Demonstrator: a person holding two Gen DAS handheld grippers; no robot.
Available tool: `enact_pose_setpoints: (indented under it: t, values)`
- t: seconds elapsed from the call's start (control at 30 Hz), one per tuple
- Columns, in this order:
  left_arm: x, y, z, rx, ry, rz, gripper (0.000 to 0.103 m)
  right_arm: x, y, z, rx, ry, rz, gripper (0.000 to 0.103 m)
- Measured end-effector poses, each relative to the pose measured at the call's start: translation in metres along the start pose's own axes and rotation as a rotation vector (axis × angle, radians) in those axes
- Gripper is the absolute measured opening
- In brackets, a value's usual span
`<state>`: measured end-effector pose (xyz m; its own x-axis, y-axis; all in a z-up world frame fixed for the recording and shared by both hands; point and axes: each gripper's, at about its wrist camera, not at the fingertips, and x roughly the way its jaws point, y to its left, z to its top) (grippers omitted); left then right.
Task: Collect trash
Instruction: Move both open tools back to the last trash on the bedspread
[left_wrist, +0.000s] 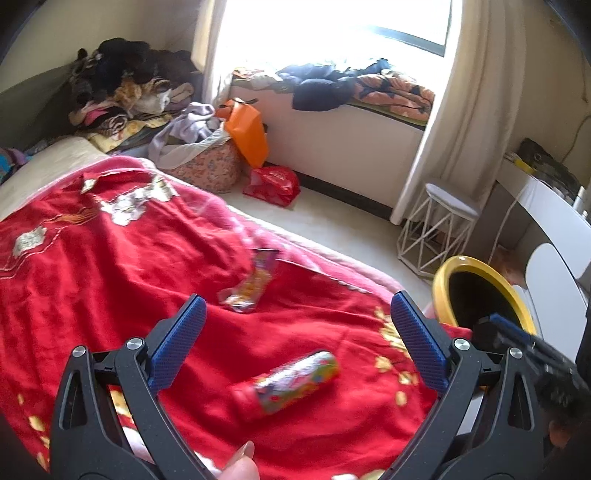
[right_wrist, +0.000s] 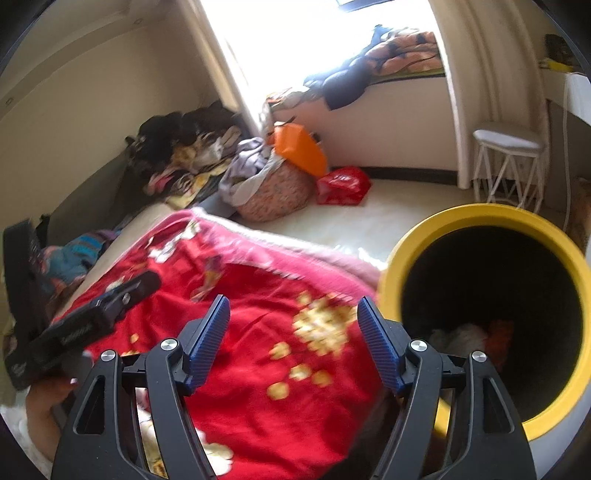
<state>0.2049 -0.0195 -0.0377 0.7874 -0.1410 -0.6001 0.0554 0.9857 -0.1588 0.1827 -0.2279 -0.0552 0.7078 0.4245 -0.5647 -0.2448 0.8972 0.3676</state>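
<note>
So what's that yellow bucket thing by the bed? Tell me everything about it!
The yellow bin is a round, open-topped can with a thick, glossy yellow rim and a dark, black-looking inside. It has no lid. It stands on the pale floor right at the edge of the bed's red blanket, which seems to press against its side. At the bottom lie some crumpled bits, one whitish, one orange-red. Nothing is holding it.

Bright window (left_wrist: 332, 22), cream curtain (left_wrist: 461, 110), pale floor (left_wrist: 332, 221), white wire stool (left_wrist: 439, 225).
</note>
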Motion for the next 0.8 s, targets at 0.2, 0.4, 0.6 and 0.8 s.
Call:
enact_pose_setpoints:
  t: [0.2, 0.4, 0.6, 0.8]
  values:
    - [0.008, 0.027, 0.003, 0.006, 0.029, 0.034, 0.092, 0.028, 0.028, -0.011, 0.013, 0.103, 0.052, 0.069]
    - [0.024, 0.05, 0.006, -0.005, 0.085, 0.002, 0.074, 0.057, 0.049, -0.023, 0.014, 0.191, 0.059, 0.069]
    - [0.047, 0.058, 0.006, -0.012, 0.156, -0.028, 0.051, 0.083, 0.058, -0.03, 0.072, 0.264, 0.101, 0.069]
    - [0.065, 0.065, 0.01, -0.013, 0.192, -0.068, 0.044, 0.107, 0.059, -0.036, 0.153, 0.314, 0.127, 0.069]
